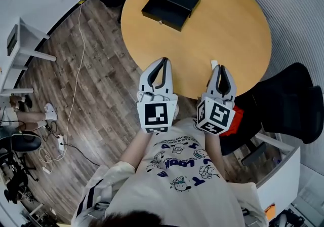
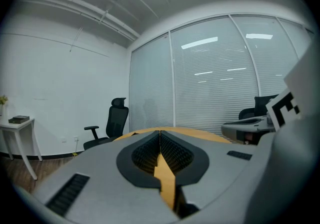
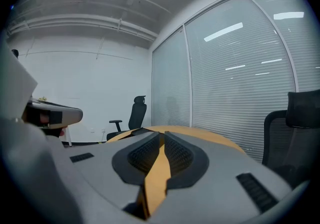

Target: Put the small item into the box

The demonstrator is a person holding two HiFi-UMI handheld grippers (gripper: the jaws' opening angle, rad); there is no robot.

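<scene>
The shirt (image 1: 177, 170) nearest the camera bears blue cartoon figures and lettering, too small and upside down to read. Each claw carries a cube of black-and-white squares.

The left claw (image 1: 163, 60) (image 2: 160, 135) hangs over the table's (image 1: 238, 23) near edge. Its own view shows the ribbed pads meeting at the tips with only tabletop behind them, so it is closed and holds nothing. The right claw (image 1: 220, 67) (image 3: 162, 135), beside it to the right, is likewise closed to a sliver and empty.

A small pale thing (image 1: 213, 63) lies on the table just left of the right claw's tip; what it is I cannot tell. The black box (image 1: 172, 4) lies at the far left of the table, well apart from both claws and bearing no readable label.

Only the head view shows the wooden floor (image 1: 96, 84) and white cable (image 1: 76, 84). The claw views add a black office chair (image 2: 116, 123) (image 3: 134, 115) and a glass wall with blinds (image 2: 215, 83) (image 3: 235, 83).
</scene>
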